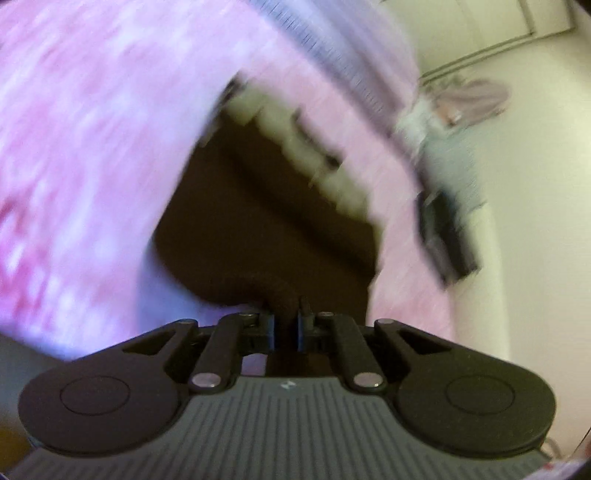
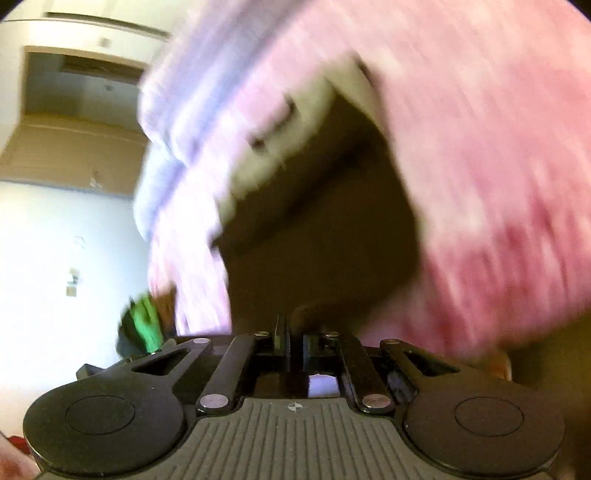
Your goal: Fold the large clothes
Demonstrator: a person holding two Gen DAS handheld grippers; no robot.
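Note:
A large dark brown garment (image 1: 266, 229) hangs in front of my left gripper (image 1: 287, 317), whose fingers are shut on a bunched fold of its edge. In the right wrist view the same brown garment (image 2: 325, 229) spreads ahead of my right gripper (image 2: 293, 332), also shut on a pinched fold. A pale band with dark marks (image 1: 317, 155) runs along the garment's far edge. Both views are blurred by motion. A person in a pink patterned top (image 1: 81, 155) stands behind the cloth and fills much of both views (image 2: 498, 166).
A pale wall and door frame (image 1: 517, 33) show at the right of the left wrist view, with hanging clothes (image 1: 476, 99). In the right wrist view a doorway (image 2: 81, 110), white wall and a green object (image 2: 147, 321) lie to the left.

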